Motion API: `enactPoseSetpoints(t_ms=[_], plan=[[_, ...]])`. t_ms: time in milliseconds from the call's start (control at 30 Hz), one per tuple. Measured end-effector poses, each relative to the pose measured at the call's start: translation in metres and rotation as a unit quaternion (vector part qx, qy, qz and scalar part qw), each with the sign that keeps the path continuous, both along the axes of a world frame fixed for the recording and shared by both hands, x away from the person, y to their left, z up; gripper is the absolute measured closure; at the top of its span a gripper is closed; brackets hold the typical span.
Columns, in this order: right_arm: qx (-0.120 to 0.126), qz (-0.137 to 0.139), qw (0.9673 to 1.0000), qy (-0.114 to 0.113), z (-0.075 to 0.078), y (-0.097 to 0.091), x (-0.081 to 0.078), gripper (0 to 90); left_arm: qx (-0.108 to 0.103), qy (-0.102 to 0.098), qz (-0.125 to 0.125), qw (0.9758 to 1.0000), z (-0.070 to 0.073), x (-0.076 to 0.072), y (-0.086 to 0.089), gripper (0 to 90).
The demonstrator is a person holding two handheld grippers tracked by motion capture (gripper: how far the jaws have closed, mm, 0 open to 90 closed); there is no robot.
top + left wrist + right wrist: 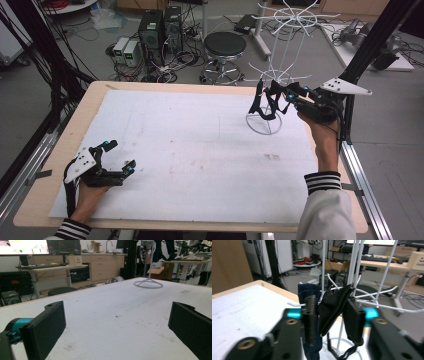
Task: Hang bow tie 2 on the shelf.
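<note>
Upper right of the high view, the right claw (288,98) stands parted around a black garment (334,310) draped on the white rack (280,75), apparently releasing it, while the left claw (119,156) rests wide apart on the counter (200,150).

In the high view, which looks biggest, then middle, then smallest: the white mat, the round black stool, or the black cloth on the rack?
1. White mat, by far the largest.
2. Round black stool.
3. Black cloth hanging on the white wire rack.
Stool and cloth look close in size, and the stool stands farther off, so their order is unsure.
</note>
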State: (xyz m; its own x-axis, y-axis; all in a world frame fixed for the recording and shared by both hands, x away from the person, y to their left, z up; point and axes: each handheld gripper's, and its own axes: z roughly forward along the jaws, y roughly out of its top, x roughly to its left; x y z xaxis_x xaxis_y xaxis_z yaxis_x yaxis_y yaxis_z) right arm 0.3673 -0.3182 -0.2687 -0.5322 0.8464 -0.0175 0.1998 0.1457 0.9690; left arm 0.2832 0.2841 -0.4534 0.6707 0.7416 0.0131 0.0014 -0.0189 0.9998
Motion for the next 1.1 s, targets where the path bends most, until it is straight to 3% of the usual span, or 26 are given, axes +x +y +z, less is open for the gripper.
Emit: enactPoseSetpoints(t_ms=[133,300,467,667,867,967,1100], plan=[[-0.003,-0.017,0.9998,-0.008,0.0,0.001,-0.001,47.6,0.0,0.0,0.0,1.0,0.0,0.0,0.0,1.8],[0.001,-0.031,0.9994,-0.013,0.001,-0.001,-0.003,42.2,0.0,0.0,0.001,1.0,0.0,0.0,0.0,1.8],[0.003,-0.049,0.9986,-0.021,0.003,-0.002,-0.006,26.9,0.001,0.0,0.0,1.0,0.0,0.0,0.0,1.8],[-0.001,-0.046,0.9985,-0.028,0.006,0.001,-0.012,11.9,0.0,0.001,0.001,1.0,0.0,0.0,0.0,1.8],[0.007,-0.027,0.9988,-0.039,0.007,0.006,-0.017,10.0,-0.002,0.001,0.001,1.0,0.0,0.0,0.0,1.8],[0.011,-0.028,0.9986,-0.044,0.007,0.011,-0.021,1.2,0.0,0.0,0.002,1.0,0.0,0.0,0.0,1.8],[0.02,-0.021,0.998,-0.056,0.004,0.015,-0.028,1.2,-0.004,-0.003,0.005,1.0,0.0,-0.001,0.0,1.8]])
